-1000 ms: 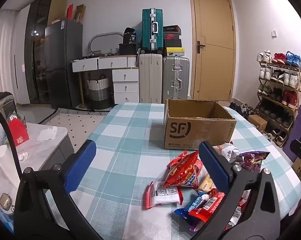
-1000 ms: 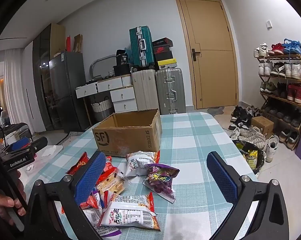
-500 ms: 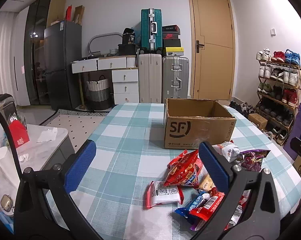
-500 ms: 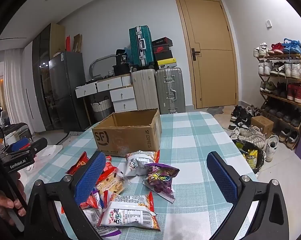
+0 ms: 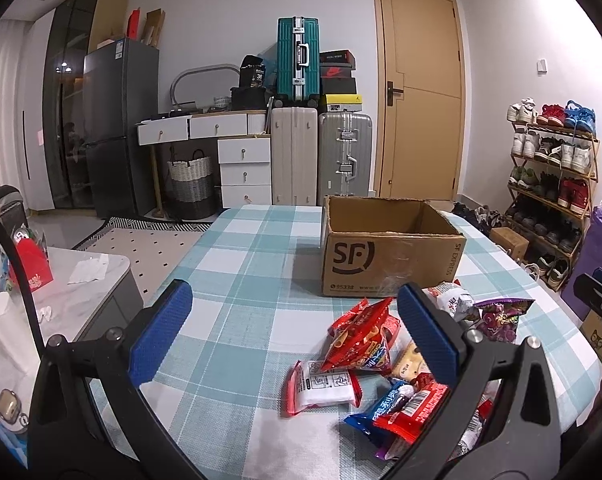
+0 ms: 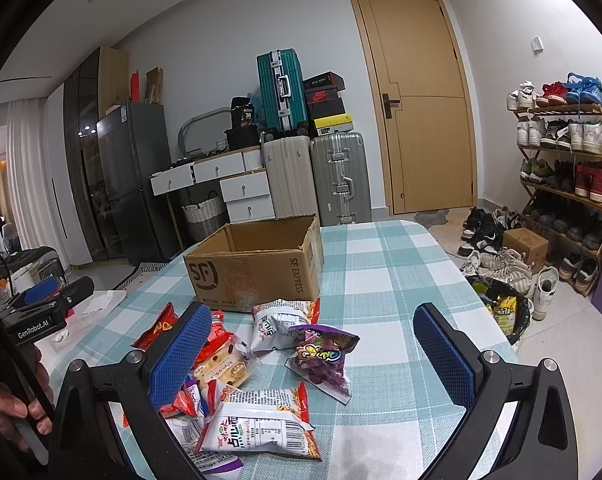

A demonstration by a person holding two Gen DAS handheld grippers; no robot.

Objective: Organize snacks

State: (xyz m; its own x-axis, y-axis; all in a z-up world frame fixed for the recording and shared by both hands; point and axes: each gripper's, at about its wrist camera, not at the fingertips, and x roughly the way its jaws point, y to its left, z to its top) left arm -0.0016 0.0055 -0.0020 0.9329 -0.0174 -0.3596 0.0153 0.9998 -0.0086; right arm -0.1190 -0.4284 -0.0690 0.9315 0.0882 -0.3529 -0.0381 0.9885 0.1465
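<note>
An open cardboard SF box (image 5: 389, 256) (image 6: 257, 264) stands on the checked tablecloth (image 5: 241, 280). Snack packets lie in a loose pile in front of it: a red chip bag (image 5: 361, 332), a white-and-red packet (image 5: 325, 388), a purple bag (image 6: 325, 356) (image 5: 501, 316), a white noodle-snack packet (image 6: 261, 424) and several more. My left gripper (image 5: 293, 332) is open and empty above the table, left of the pile. My right gripper (image 6: 313, 352) is open and empty, hovering over the pile with the purple bag between its fingers' line.
A low grey side table (image 5: 81, 280) with a red bag and cups stands left of the table. A shoe rack (image 6: 569, 184), shoes and a bin (image 6: 501, 312) are on the right. Suitcases (image 5: 321, 160) and drawers stand at the back wall.
</note>
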